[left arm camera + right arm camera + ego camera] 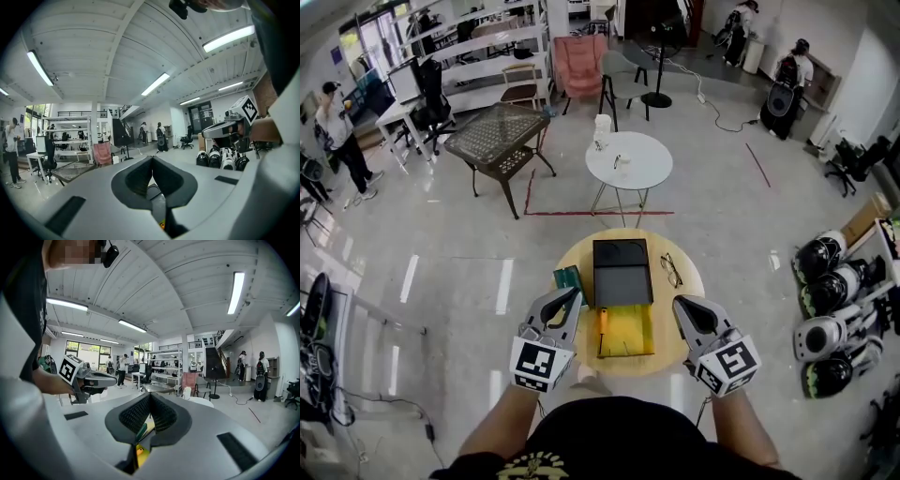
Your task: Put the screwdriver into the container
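Observation:
An orange-handled screwdriver (603,325) lies along the left edge of a yellow tray (630,335) on the round wooden table (680,333). Just behind the tray stands a dark grey open container (622,272). My left gripper (575,294) hovers close to the left of the screwdriver, and its jaws meet at the tips with nothing between them (152,159). My right gripper (679,303) hovers to the right of the tray, also shut and empty (150,397). Each gripper view shows the other gripper across from it.
A green box (567,278) sits at the table's left, and a pair of glasses (671,270) at its right. A small white round table (629,161) stands beyond. Helmets (830,309) line the floor at the right. People stand far off.

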The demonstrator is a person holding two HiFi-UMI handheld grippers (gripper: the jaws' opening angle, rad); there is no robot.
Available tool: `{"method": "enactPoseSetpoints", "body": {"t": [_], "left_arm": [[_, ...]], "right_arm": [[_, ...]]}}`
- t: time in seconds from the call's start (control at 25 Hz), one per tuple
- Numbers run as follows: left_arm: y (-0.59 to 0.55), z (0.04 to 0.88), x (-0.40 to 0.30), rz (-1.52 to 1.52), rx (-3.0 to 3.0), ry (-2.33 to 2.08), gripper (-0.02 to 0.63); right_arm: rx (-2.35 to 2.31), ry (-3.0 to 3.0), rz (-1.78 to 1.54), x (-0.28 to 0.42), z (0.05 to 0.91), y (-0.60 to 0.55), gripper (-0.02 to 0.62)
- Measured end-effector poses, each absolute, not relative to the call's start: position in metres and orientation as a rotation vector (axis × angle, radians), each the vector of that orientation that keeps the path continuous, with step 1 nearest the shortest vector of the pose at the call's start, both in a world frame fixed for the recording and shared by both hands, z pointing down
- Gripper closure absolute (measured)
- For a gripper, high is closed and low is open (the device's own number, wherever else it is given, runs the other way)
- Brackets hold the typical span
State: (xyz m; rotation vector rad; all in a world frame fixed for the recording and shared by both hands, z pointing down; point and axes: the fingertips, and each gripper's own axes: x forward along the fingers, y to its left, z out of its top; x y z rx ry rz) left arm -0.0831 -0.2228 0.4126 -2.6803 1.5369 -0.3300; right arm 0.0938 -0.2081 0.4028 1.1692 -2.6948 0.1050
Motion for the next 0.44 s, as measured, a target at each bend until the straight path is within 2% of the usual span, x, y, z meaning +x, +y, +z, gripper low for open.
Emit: {"method": "enactPoseSetpoints", "body": {"t": [0.44], "left_arm": [[-0.173, 0.419, -0.045, -0.382, -2.632, 1.562, 0.591]], "right_arm": [[1.210, -2.709, 0.119, 0.144, 0.409, -0.165, 0.581]]}}
